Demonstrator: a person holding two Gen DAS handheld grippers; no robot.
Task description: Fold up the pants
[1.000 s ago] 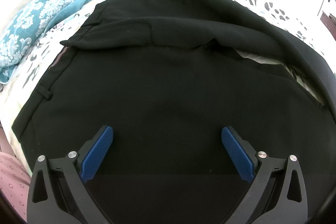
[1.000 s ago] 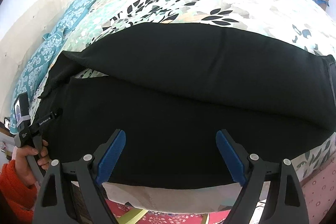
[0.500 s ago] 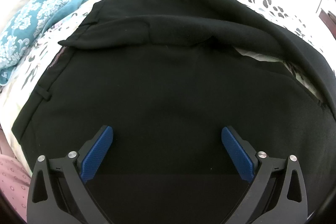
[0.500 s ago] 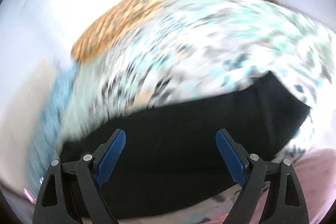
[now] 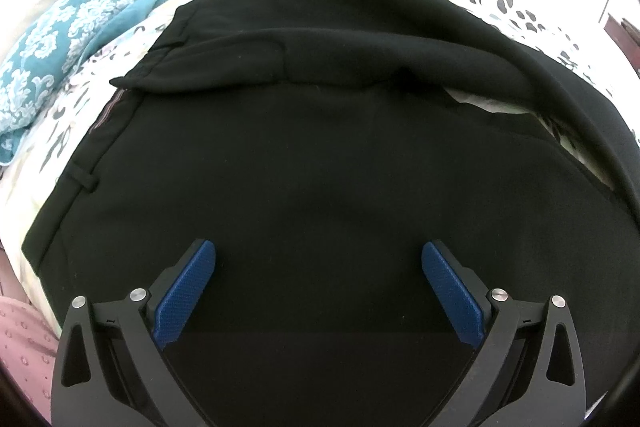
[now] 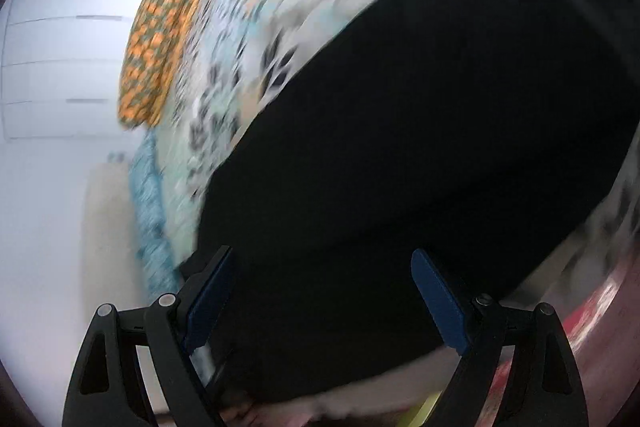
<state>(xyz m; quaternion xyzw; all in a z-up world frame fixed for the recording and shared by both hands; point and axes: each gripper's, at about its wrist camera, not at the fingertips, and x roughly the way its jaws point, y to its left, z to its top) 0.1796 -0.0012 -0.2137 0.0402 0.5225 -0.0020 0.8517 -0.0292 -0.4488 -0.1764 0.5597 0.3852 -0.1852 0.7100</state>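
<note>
Black pants [image 5: 320, 147] lie spread on a floral bedspread [image 5: 532, 15], the waistband with a belt loop at the left and one flap folded over near the top. My left gripper [image 5: 318, 275] hovers over the waist area, open, nothing between its blue pads. In the right wrist view the picture is blurred and tilted: the pants [image 6: 420, 155] run diagonally across it. My right gripper [image 6: 320, 287] stands open above the black cloth near the bed's edge, with its pads apart and gripping nothing.
A teal patterned pillow [image 5: 64, 39] lies at the left of the bed. An orange-flowered pillow [image 6: 160, 27] sits at the head of the bed against a white wall [image 6: 60, 47]. Pink and red floor covering [image 6: 600, 323] shows below the bed's edge.
The right gripper has rolled and swept sideways along the pants, so its view is now tilted and blurred. The left gripper has stayed put over the waist.
</note>
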